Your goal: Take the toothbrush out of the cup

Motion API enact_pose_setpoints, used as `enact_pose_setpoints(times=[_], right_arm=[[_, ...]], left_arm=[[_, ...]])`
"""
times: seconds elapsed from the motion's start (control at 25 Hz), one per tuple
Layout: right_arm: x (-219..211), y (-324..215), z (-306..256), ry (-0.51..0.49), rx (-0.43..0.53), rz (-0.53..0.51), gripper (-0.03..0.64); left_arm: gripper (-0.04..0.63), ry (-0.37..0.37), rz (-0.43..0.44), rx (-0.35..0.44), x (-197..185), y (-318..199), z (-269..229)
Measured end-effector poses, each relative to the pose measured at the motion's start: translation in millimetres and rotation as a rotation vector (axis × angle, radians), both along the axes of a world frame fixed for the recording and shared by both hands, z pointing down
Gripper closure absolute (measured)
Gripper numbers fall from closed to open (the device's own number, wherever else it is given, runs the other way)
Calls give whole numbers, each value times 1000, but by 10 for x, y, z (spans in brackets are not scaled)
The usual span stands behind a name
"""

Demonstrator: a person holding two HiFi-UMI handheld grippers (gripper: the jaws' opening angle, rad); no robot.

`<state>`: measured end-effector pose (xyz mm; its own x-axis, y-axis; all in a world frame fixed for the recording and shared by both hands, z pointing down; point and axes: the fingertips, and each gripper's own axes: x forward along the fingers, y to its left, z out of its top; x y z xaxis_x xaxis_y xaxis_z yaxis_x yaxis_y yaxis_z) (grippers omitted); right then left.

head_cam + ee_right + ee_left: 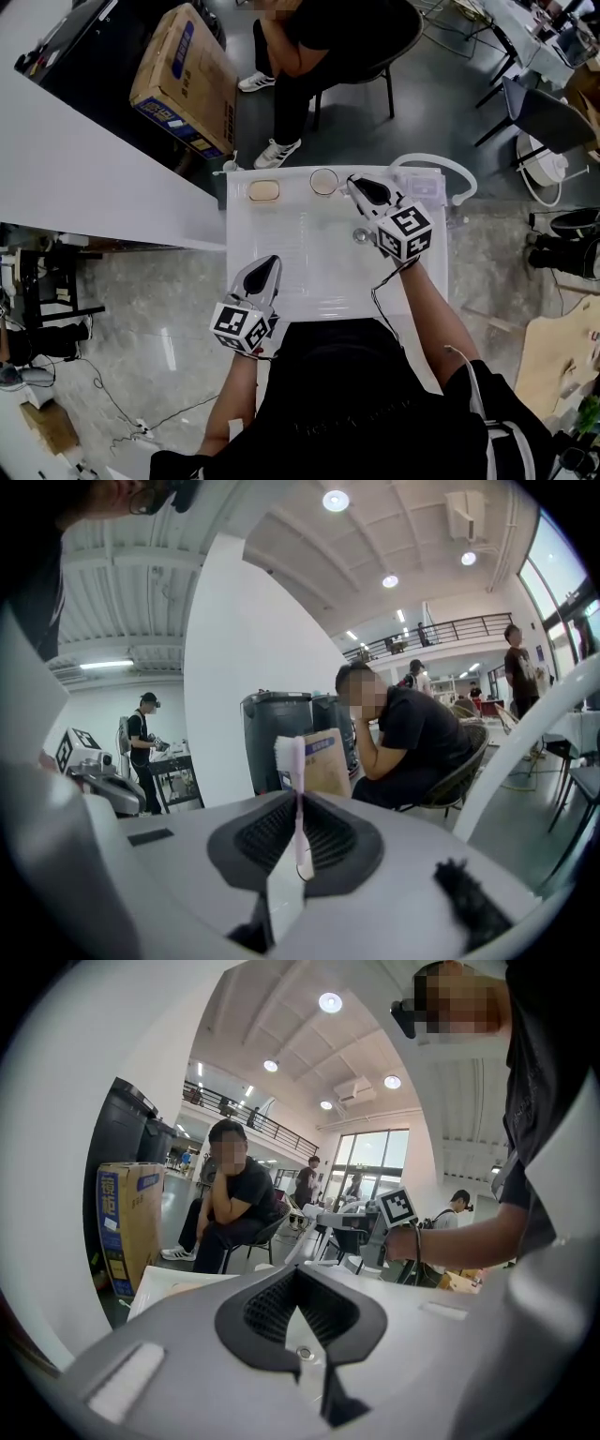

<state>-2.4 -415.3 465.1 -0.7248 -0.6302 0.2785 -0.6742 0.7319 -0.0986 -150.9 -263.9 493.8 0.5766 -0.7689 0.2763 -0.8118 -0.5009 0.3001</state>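
While the right gripper [360, 187] sat at upper centre of the head view, its jaws were pinched on the toothbrush [299, 817]. The brush stood upright between the pads, bristle head uppermost. The cup [323, 181] stood just left of the jaw tips, near the table's [309, 272] far edge; whether gripper and cup touched could not be told. A soap bar [263, 190] lay left of the cup, apart from it. A small round metal fitting [361, 235] lay below the right gripper, and a white hose [441, 167] curved along the table's upper right corner.

The left gripper [270, 267] lay at lower centre, its jaws pressed together on nothing. Bare tabletop lay between the two grippers.

Beyond the far edge, a seated person [309, 47] had feet close to the table's upper left corner. A cardboard box [183, 80] stood at upper left beside a white panel [84, 178]. Grey floor lay open to the table's left.
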Motion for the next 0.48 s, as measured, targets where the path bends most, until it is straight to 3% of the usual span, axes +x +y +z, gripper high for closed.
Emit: enact_pose_setpoints(times=[0.48], right_arm=[[125, 415, -176, -22, 10, 0, 586]], left_arm=[[587, -2, 10, 56, -54, -43, -215]])
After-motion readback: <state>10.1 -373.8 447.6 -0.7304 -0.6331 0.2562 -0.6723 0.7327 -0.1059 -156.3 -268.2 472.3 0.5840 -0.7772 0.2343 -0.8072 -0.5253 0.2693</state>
